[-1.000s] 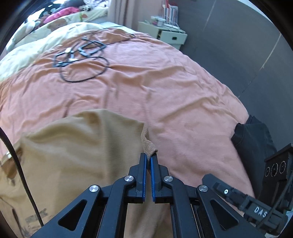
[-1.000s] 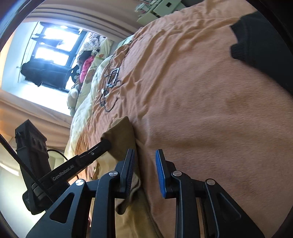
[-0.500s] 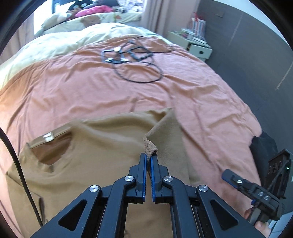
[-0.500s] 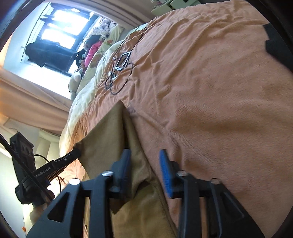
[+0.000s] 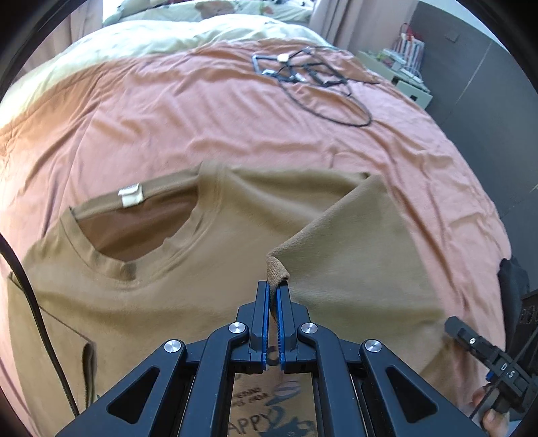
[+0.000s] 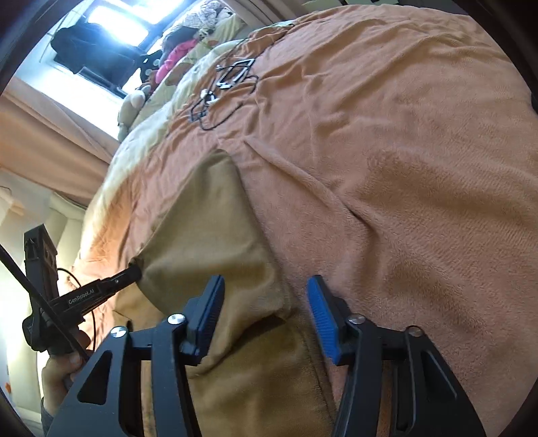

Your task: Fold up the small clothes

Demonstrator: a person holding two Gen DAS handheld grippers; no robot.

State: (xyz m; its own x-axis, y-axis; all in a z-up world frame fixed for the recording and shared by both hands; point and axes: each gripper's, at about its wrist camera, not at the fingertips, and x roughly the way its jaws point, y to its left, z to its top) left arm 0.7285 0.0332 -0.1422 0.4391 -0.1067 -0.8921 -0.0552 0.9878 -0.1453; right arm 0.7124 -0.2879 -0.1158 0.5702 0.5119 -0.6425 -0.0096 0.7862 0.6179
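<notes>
Cut off at the frame's lower edge: tan T-shirt (image 5: 188, 289), its printed lettering (image 5: 255, 416) partly hidden behind left gripper (image 5: 273, 285); black garment (image 5: 512, 285) clipped at right.

A wide bed under a rumpled salmon-orange blanket (image 5: 208, 111) filled the room, a pale yellow quilt (image 5: 168, 37) at its head. Daylight glared through the window (image 6: 114, 16) behind peach curtains (image 6: 40, 134). A white bedside cabinet (image 5: 408, 85) stood against the dark grey panelled wall (image 5: 470, 57).
</notes>
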